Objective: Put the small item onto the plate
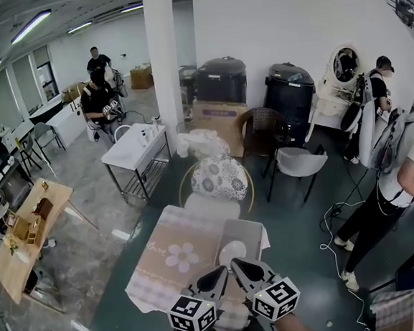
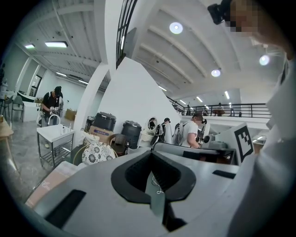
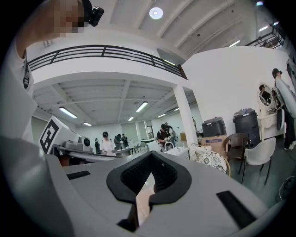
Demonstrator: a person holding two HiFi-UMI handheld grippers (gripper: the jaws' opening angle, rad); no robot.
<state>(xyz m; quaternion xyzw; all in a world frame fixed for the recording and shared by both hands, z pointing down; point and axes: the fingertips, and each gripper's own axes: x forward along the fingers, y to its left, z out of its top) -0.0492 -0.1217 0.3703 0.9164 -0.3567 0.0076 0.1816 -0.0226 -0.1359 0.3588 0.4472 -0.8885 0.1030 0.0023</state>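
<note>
I have both grippers low at the near edge of the bench (image 1: 153,277), side by side with their marker cubes toward me. The left gripper (image 1: 215,278) has its jaws closed tip to tip. Its own view (image 2: 154,198) shows only a thin sliver of floor behind the black pads and nothing between them. The right gripper (image 1: 249,270) looks the same in its own view (image 3: 144,198), with its jaws together and nothing held.

The bench is covered by a pale pink cloth (image 1: 171,238) with a white flower printed on it, and a grey mat (image 1: 247,231) lies over its right part. On that mat, just beyond the two sets of jaws and roughly between them, sits a round white shape that I take to be the plate (image 1: 232,252). The head view is too small and soft there for me to be sure. I cannot pick out the small item in any view.

Behind the bench stands a chair with a floral cushion (image 1: 220,178), which both gripper views also catch (image 2: 97,152) (image 3: 211,160). Farther back are a white pillar (image 1: 163,64), a white sink stand (image 1: 135,150) to its left, a cardboard box (image 1: 216,117) and two black bins (image 1: 221,79) (image 1: 290,90). A white chair (image 1: 298,162) stands to the right. Well apart from the bench on that side, a person in a white shirt (image 1: 403,173) bends forward.
</note>
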